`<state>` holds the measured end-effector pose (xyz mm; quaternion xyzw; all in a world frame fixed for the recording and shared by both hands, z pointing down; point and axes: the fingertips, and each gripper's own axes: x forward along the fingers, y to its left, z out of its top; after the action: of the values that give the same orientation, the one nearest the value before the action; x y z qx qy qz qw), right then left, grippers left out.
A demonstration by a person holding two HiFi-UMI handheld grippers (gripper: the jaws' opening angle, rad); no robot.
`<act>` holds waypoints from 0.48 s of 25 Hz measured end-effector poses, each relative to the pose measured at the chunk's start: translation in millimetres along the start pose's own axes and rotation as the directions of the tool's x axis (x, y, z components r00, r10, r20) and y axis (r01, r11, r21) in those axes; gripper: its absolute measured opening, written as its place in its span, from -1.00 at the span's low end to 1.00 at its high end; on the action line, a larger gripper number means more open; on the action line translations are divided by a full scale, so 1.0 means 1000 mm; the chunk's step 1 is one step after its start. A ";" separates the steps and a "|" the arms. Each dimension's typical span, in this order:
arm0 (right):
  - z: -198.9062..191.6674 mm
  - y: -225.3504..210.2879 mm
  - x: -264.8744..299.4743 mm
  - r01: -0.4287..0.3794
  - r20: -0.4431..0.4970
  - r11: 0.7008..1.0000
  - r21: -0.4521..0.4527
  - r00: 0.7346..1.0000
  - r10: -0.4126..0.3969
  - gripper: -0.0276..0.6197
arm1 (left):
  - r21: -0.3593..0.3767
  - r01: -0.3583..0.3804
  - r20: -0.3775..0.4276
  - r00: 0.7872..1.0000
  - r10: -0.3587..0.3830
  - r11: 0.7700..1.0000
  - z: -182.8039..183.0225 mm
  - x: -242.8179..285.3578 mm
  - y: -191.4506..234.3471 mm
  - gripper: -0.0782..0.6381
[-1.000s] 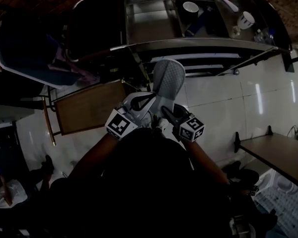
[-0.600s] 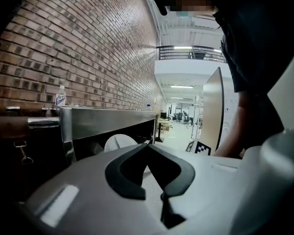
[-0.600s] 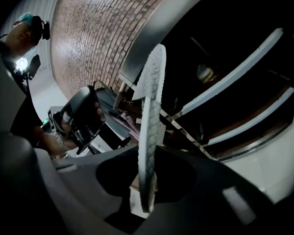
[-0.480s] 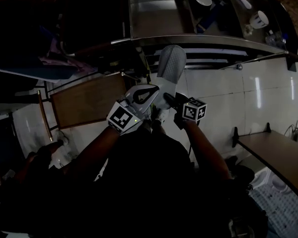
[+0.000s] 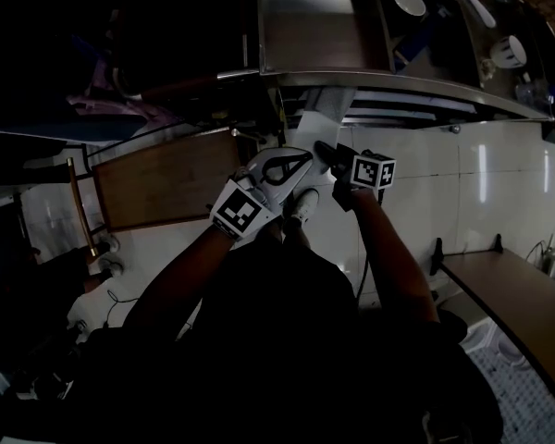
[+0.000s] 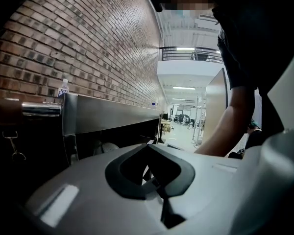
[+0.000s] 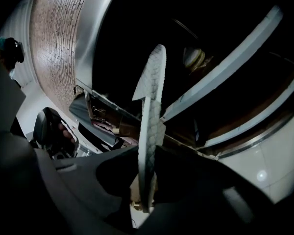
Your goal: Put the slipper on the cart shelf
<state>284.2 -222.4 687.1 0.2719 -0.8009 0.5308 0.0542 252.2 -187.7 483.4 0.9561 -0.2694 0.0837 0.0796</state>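
Observation:
The pale grey slipper (image 5: 319, 126) is mostly hidden in the head view; its toe end reaches under the steel cart's top edge (image 5: 398, 80). My black right gripper (image 5: 322, 148) is shut on it. In the right gripper view the slipper (image 7: 152, 116) stands edge-on with its patterned sole showing, pinched between the jaws of the right gripper (image 7: 147, 155), and it points in among the cart's pale shelf rails (image 7: 220, 82). My white left gripper (image 5: 305, 157) sits just left of the slipper, its jaws together and holding nothing. Beyond the left gripper (image 6: 149, 148) runs the cart's steel side (image 6: 108, 114).
A white bowl (image 5: 409, 1) and a cup (image 5: 507, 52) stand on the cart's top. A wooden panel (image 5: 162, 178) stands on the floor to the left, and a brown table (image 5: 513, 294) at the right. A brick wall (image 6: 88, 48) runs behind the cart.
Both grippers and the slipper have moved forward to the cart. The slipper's toe, in plain sight before, now lies under the cart's top edge.

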 end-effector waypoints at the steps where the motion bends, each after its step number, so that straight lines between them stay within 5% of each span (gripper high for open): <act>1: 0.007 -0.003 0.003 0.003 0.003 1.000 -0.003 1.000 -0.003 -0.70 | -0.002 0.002 0.000 1.000 -0.002 1.000 -0.001 0.002 0.002 -0.78; 12: 0.082 -0.026 0.032 0.002 0.107 0.999 0.034 0.994 -0.006 -0.70 | -0.008 0.005 0.005 1.000 -0.005 1.000 -0.004 0.011 0.013 -0.78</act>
<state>286.4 -314.8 685.4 0.3023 -0.7930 0.5288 0.0076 253.8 -203.0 490.6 0.9566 -0.2676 0.0799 0.0831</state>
